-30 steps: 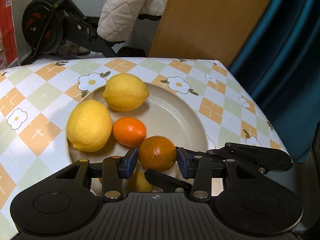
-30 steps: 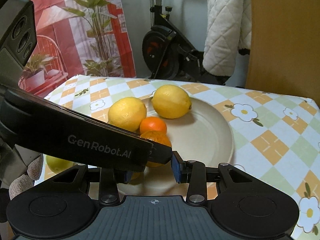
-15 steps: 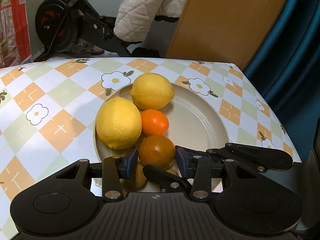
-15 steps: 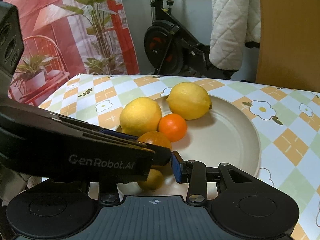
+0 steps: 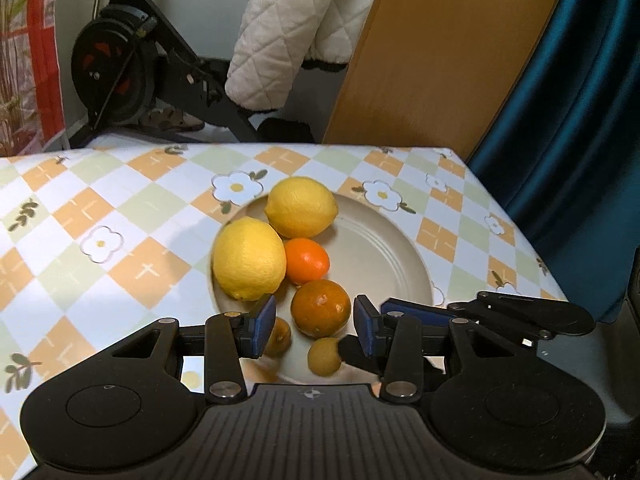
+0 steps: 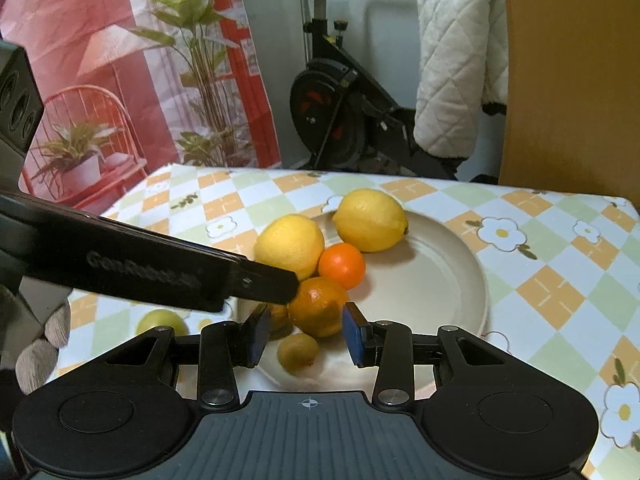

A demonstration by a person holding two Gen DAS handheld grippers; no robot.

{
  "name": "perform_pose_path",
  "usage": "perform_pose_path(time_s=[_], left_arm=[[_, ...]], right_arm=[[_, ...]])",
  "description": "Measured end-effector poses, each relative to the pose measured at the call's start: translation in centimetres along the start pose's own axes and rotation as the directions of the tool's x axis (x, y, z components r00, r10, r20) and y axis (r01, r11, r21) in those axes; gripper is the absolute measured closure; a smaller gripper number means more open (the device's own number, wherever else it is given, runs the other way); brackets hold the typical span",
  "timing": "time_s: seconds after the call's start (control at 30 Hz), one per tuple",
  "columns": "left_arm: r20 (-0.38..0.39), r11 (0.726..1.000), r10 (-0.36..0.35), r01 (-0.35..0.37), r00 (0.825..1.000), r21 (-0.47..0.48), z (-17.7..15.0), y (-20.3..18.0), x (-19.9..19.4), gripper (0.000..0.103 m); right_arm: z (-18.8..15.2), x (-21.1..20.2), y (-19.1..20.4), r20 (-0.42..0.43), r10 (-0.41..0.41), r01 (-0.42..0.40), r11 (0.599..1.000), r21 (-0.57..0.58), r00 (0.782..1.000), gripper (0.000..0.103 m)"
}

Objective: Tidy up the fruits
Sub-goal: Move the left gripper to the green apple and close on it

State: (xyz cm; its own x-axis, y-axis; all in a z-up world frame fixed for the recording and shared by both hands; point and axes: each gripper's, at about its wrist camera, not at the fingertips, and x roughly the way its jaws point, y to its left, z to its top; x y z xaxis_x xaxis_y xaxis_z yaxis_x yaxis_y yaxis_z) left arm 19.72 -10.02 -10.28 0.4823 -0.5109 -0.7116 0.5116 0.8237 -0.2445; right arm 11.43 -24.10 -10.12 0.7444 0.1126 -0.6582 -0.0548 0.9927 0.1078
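Note:
A beige plate (image 5: 384,256) holds two yellow lemons (image 5: 249,258) (image 5: 301,207), a bright orange mandarin (image 5: 306,261), a darker orange (image 5: 320,308) and two small greenish-yellow fruits (image 5: 325,356) (image 5: 280,334). My left gripper (image 5: 315,326) is open just behind the dark orange, with its pads apart from it. My right gripper (image 6: 305,336) is open over the plate's near edge, behind the dark orange (image 6: 318,306) and a small fruit (image 6: 298,351). The left gripper's body crosses the right wrist view.
A green-yellow fruit (image 6: 162,320) lies on the checked tablecloth (image 5: 100,216) left of the plate (image 6: 448,264). An exercise bike (image 6: 344,112), a wooden board (image 5: 440,60) and a blue curtain (image 5: 580,120) stand beyond the table's far and right edges.
My left gripper has opened and let go of the dark orange, which now rests on the plate. Both grippers have drawn back, and the right gripper's jaws are now visibly apart.

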Motion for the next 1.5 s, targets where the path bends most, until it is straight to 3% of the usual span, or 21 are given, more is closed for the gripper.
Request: perform_pose_path(time_s=[0.3,0.63,1.5], left_arm=[[0.032,1.000,0.009,-0.009,0.999,0.004,-1.8,0.9,-4.8,0.058],[0.005,0.998,0.029,-0.028,1.000,-0.056,-6.1,3.1,-7.8,0.058],[-0.043,0.980,-0.007,-0.002,0.999,-0.199,-11.7,5.1,-7.9,0.058]], right_arm=[[-1.2,-3.2,2.5,0.021,0.029,-0.029,0.999,-0.030,0.999,0.067],[-3.7,-3.6,6.6,-0.037,0.091,-0.093,0.994,-0.058,0.995,0.067],[-6.0,-1.9,10.7,-0.180,0.222,-0.238,0.968,-0.075,0.958,0.063]])
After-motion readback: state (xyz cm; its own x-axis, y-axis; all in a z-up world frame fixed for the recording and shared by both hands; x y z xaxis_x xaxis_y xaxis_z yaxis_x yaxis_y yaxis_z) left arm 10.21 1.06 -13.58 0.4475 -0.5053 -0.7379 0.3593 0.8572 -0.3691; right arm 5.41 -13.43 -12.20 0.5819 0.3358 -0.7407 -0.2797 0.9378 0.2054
